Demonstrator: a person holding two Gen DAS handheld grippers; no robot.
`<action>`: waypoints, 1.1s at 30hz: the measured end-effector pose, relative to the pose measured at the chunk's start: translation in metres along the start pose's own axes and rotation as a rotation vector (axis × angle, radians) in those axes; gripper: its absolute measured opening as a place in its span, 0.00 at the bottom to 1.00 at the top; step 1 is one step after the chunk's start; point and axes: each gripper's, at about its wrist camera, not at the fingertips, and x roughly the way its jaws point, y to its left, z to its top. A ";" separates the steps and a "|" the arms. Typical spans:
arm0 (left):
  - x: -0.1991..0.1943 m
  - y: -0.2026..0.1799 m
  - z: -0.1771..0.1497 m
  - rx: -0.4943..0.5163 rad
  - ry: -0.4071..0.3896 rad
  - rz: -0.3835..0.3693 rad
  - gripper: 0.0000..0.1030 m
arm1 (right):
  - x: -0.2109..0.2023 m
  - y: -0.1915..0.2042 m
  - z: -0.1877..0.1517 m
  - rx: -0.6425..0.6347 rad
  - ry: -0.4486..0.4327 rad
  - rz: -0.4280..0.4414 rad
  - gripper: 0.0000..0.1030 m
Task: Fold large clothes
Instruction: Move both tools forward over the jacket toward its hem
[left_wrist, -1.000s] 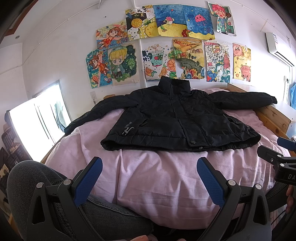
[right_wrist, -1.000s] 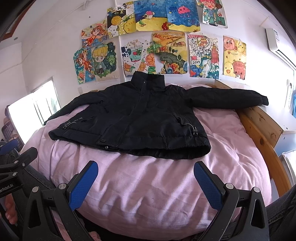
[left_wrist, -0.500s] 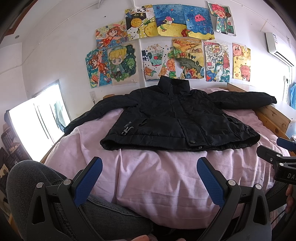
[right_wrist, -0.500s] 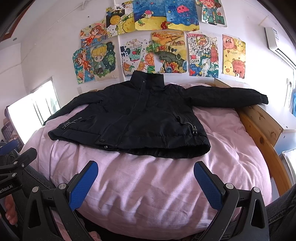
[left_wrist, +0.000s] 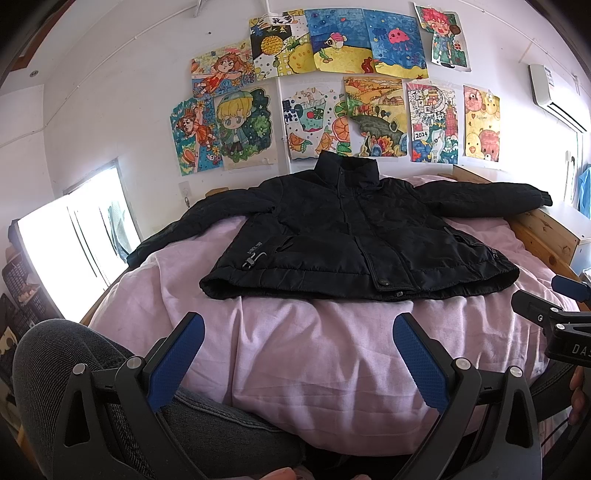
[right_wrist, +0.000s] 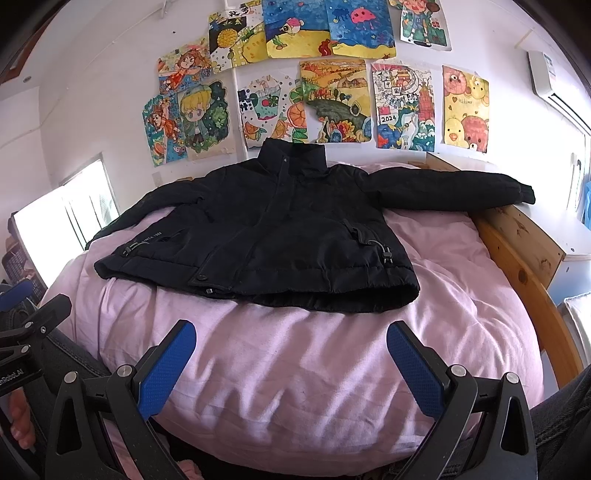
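A black padded jacket (left_wrist: 354, 240) lies flat, front up and zipped, on a bed with a pink cover (left_wrist: 317, 354), collar toward the far wall and both sleeves spread out. It also shows in the right wrist view (right_wrist: 266, 236). My left gripper (left_wrist: 297, 325) is open and empty, held above the near edge of the bed, short of the jacket's hem. My right gripper (right_wrist: 291, 330) is open and empty, likewise short of the hem. The right gripper also shows at the right edge of the left wrist view (left_wrist: 554, 317).
A wooden bed frame (right_wrist: 524, 258) runs along the right side. Several drawings (left_wrist: 332, 92) hang on the far wall. A bright window (left_wrist: 74, 243) is at the left. The person's knee in grey trousers (left_wrist: 66, 369) is at lower left.
Both grippers have barely shifted; the jacket sits a touch higher in the right wrist view. Nothing was taken hold of or let go.
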 end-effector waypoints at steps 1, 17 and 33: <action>0.000 0.000 0.000 0.000 0.000 0.000 0.97 | 0.001 0.000 -0.001 0.002 0.003 0.000 1.00; 0.026 0.003 0.077 0.079 0.148 -0.062 0.97 | -0.008 -0.014 0.045 0.029 0.054 0.063 1.00; 0.165 -0.033 0.201 0.264 0.198 -0.168 0.97 | 0.109 -0.189 0.183 0.254 0.192 0.032 1.00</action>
